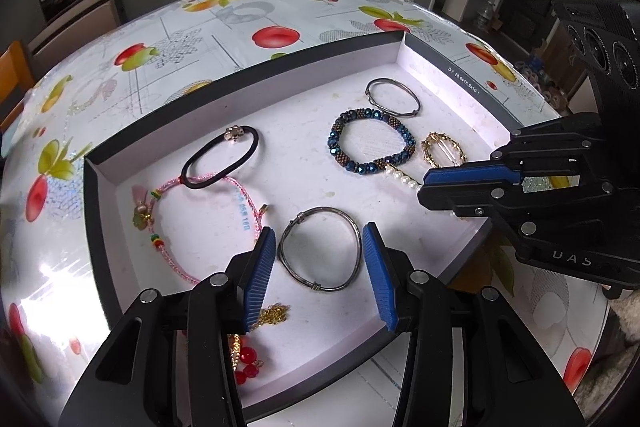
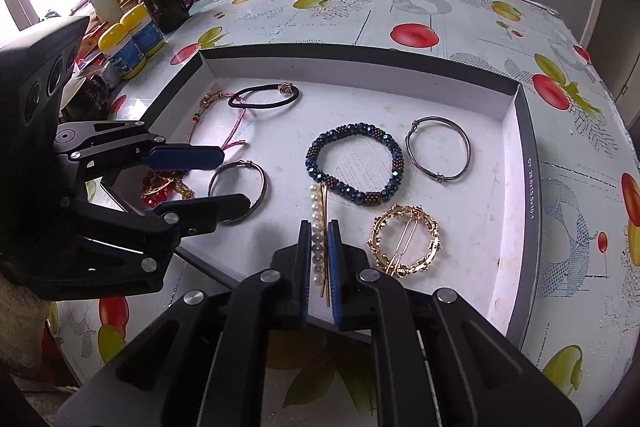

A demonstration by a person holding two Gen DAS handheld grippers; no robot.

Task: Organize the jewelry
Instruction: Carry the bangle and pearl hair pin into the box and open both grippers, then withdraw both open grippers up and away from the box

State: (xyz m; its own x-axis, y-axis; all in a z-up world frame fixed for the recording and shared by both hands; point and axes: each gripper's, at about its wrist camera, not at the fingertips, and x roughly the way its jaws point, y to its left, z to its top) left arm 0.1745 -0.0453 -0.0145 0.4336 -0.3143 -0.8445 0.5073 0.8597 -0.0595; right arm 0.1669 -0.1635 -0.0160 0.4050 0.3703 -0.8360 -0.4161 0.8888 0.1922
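Two hand-held grippers are over the tray (image 2: 524, 131). Your right hand-held gripper (image 2: 320, 239) is clamped on the pearl hair clip (image 2: 318, 223) at the tray's near edge. Your left hand-held gripper (image 1: 320, 247) stands half open, empty, around one of two metal bangles (image 1: 320, 249). Near the tray's centre lies one blue beaded bracelet (image 2: 356, 163).

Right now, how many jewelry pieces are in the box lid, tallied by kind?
Silver bangles: 2
Blue beaded bracelet: 1
Pink cord bracelet: 1
Black hair tie: 1
Gold round clip: 1
Pearl hair pin: 1
Red and gold tangle: 1, pieces unclear
Total: 8
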